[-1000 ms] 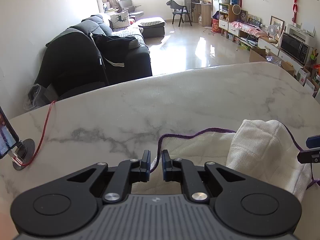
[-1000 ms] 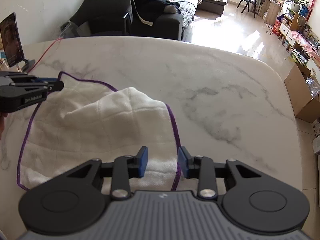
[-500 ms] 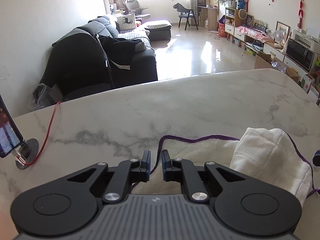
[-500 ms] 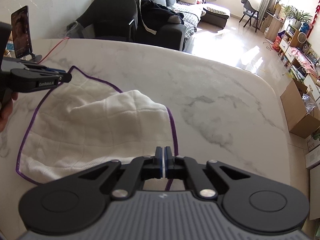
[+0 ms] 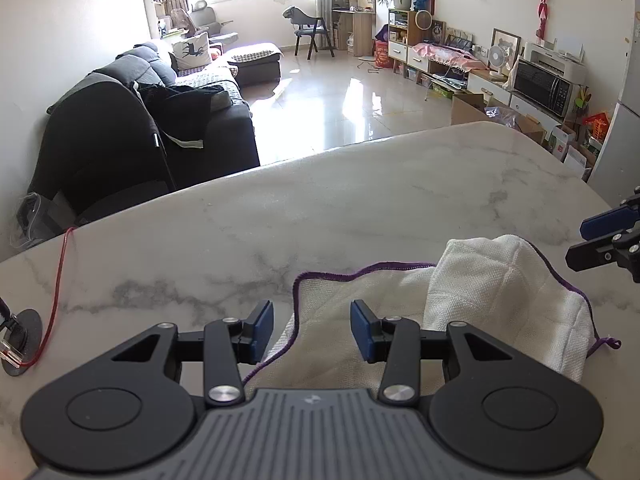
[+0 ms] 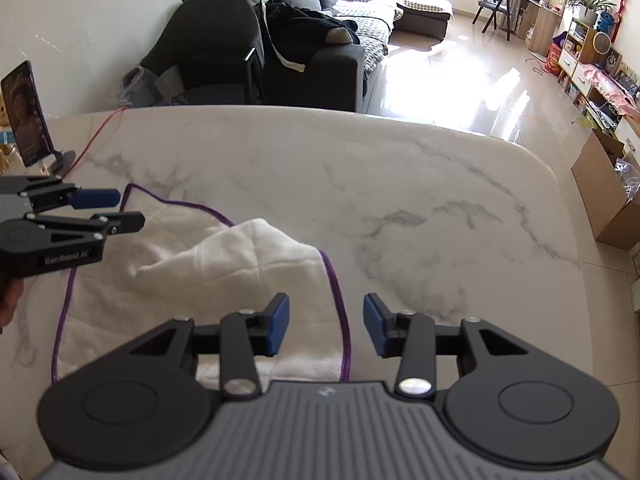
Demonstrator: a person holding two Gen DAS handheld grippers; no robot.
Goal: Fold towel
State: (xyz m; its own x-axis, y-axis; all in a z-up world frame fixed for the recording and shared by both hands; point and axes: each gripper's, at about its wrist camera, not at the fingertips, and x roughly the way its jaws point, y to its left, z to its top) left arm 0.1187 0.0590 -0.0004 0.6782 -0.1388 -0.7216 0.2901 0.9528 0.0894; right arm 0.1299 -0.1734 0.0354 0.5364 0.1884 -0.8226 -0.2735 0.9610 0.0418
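One towel (image 6: 224, 276) is lying on the marble table (image 6: 400, 200), and two tools are hovering over it. The towel is white with a purple edge, and one part is lying folded over the rest in a puffy, uneven heap (a small purple loop is sticking out at one corner). The left tool (image 5: 312, 330) is standing with its jaws apart above the towel's left edge, holding nothing. The right tool (image 6: 326, 326) is also spread wide, over the purple border at the right side, not gripping it. One phone (image 6: 26, 114) on a stand is sitting near the table's far left corner.
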